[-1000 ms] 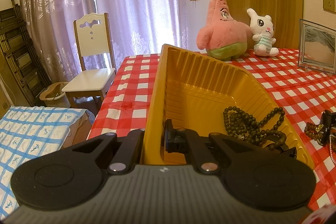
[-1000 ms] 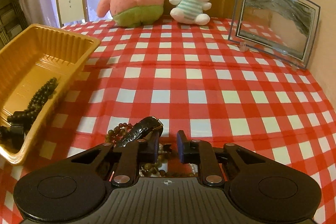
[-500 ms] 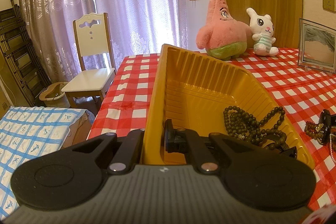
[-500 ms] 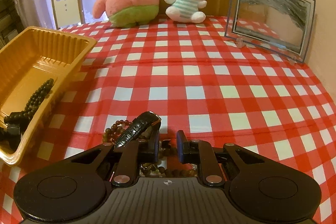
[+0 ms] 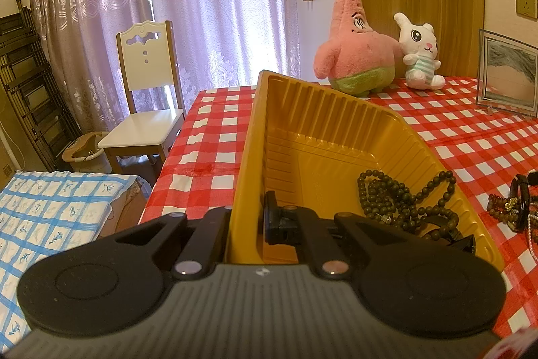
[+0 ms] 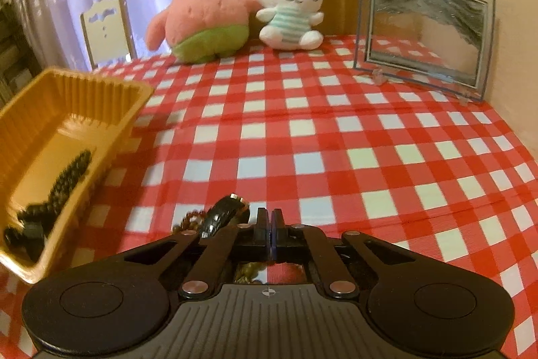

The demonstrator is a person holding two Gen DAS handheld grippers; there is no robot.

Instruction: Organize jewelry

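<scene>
A yellow plastic tray (image 5: pixel 322 110) stands on the checked table; my left gripper (image 5: pixel 247 221) is shut on its near wall, one finger inside, one outside. A dark bead necklace (image 5: pixel 396 201) lies in the tray and also shows in the right wrist view (image 6: pixel 67 177). A pile of jewelry (image 5: pixel 517 207) with a black bangle and brown beads lies right of the tray. My right gripper (image 6: pixel 270 217) is over that pile with its fingers closed together; the black bangle (image 6: pixel 222 217) sits beside its left finger. Whether anything is pinched is hidden.
A pink star plush (image 6: pixel 201 22) and a white rabbit plush (image 6: pixel 291 9) sit at the table's far edge. A glass picture frame (image 6: pixel 423 32) stands at the far right. A white chair (image 5: pixel 148 96) and a blue-checked cloth (image 5: pixel 50 217) are left of the table.
My right gripper has gone from open to shut over the jewelry pile and the view has shifted slightly. The left gripper and the tray have not moved.
</scene>
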